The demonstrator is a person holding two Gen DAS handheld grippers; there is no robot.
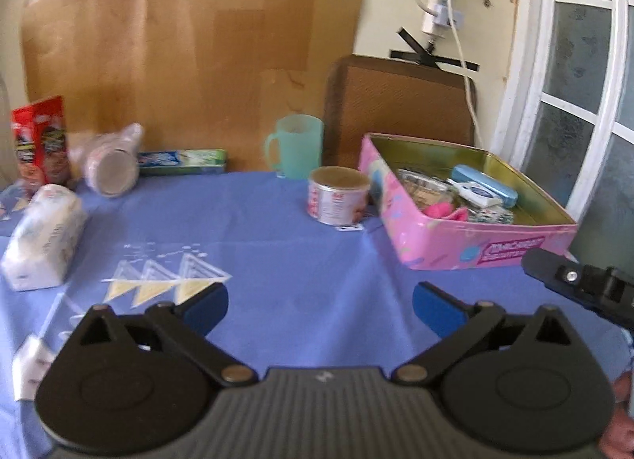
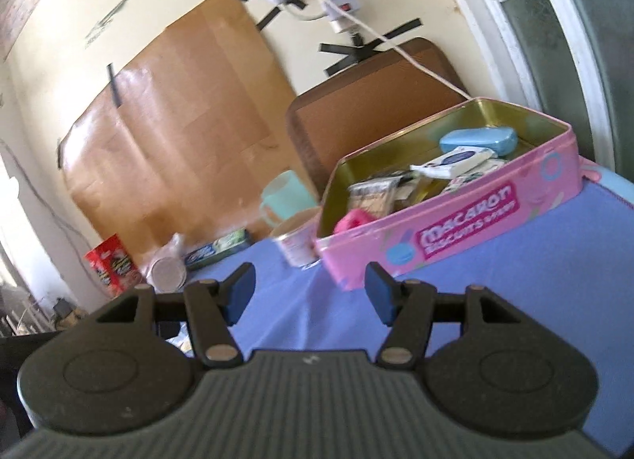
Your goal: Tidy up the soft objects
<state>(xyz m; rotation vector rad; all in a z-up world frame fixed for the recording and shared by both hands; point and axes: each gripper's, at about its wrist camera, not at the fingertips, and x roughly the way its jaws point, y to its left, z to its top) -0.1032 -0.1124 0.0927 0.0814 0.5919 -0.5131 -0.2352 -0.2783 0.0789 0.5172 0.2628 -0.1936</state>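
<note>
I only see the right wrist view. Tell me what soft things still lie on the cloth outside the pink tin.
Observer: A white soft pack lies at the cloth's left side, just in front of the red box.
Operator: Report the left tongs.
Observer: The left tongs are wide open with nothing between them, above bare blue cloth.
Operator: Say what lies just ahead of them.
Observer: What look like three clear triangular sachets lie flat in a row, just beyond the left-hand finger.
</note>
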